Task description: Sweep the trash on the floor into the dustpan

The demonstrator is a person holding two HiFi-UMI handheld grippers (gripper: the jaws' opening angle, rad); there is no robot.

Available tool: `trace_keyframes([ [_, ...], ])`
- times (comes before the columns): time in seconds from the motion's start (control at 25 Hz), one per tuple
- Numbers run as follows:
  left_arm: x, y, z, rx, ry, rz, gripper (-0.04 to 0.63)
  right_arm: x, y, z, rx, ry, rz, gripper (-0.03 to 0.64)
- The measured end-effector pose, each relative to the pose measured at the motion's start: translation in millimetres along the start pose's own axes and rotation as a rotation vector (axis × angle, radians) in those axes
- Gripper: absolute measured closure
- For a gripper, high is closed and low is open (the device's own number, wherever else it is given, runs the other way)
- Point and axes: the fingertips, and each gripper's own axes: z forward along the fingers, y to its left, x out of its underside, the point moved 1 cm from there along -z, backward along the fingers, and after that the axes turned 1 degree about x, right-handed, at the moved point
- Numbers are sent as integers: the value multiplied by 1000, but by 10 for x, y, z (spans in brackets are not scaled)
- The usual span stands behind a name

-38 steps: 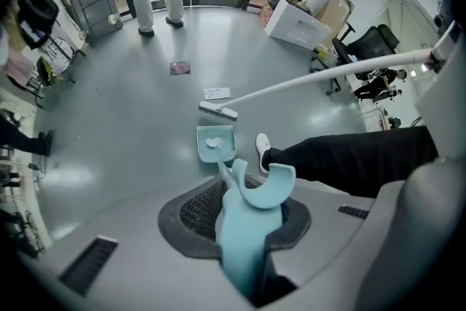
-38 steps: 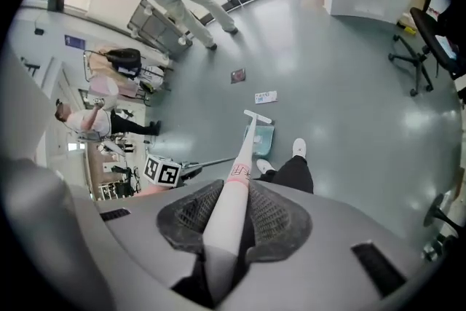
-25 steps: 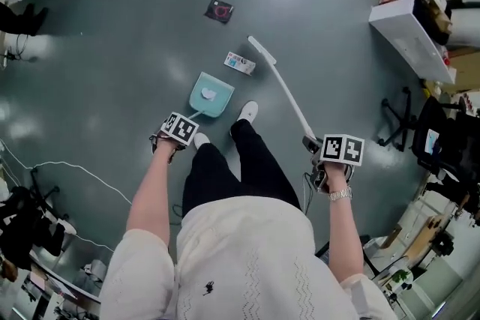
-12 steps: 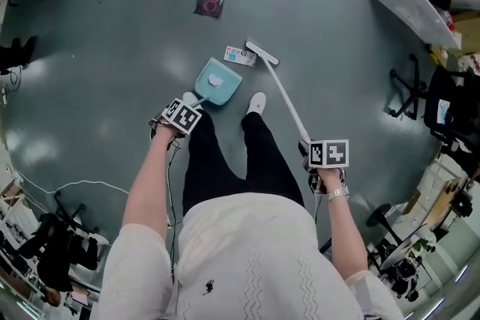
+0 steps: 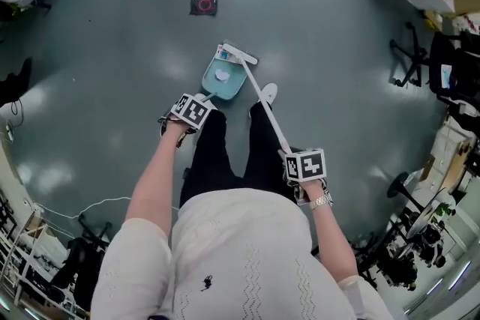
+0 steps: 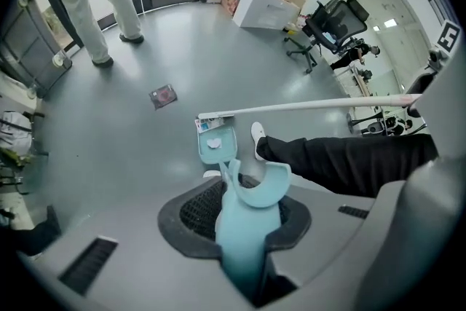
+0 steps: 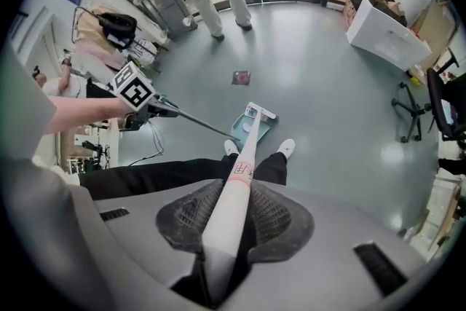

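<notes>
Trash first: a small printed packet lies at the open mouth of the dustpan, caught between the pan's lip and the narrow white head of the broom, touching both as far as I can tell. A pale crumpled scrap sits inside the pan. A dark square wrapper lies flat on the floor, well beyond the pan and apart from both tools. I see the left gripper clamped on the dustpan's handle, smooth pale blue plastic ending in a curved hook; the pan is a shallow scoop of the same blue. The right gripper is closed round the broom's long, straight white shaft, which slants past a black trouser leg down to the pan. The floor is smooth, grey-green and glossy, with soft reflections
</notes>
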Motion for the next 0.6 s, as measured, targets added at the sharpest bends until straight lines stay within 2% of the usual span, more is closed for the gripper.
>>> trace_keyframes([
  [0.36, 126, 24, 55, 10, -41, 7, 502, 137, 449, -39, -66, 83, -110, 497],
  [0.6, 294, 254, -25, -68, -125, -142, 502, 75, 403, -259, -52, 126, -139, 497],
])
